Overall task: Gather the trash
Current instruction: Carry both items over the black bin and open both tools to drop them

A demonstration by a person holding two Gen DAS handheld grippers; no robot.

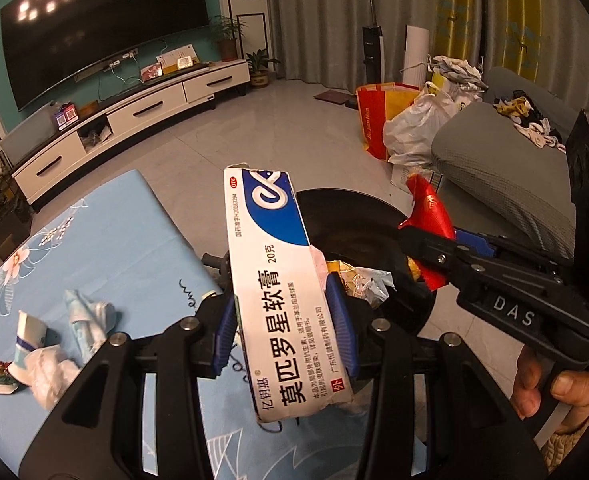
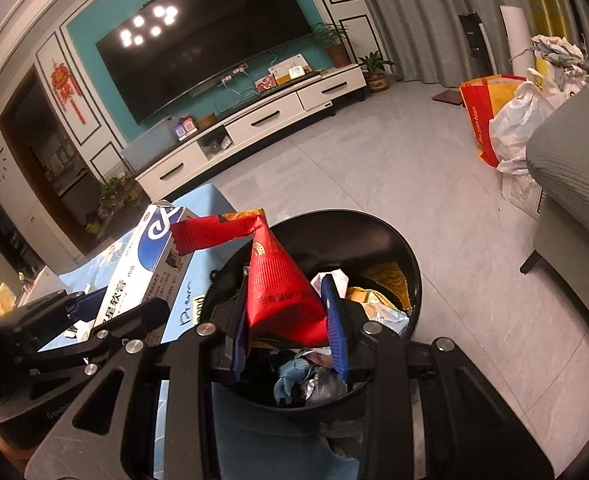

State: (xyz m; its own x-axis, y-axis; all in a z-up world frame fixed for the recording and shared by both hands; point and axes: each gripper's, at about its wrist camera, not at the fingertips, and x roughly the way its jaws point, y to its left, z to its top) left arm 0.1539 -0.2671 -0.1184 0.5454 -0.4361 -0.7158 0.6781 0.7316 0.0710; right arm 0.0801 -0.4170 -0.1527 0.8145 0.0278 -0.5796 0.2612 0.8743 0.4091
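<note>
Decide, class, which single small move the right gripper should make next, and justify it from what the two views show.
Probably open the right gripper and drop the red wrapper. The right wrist view shows the wrapper pinched between its fingers directly above the open black bin, which already holds trash. The left gripper, shut on the white box, seems short of the bin, over the table.
</note>
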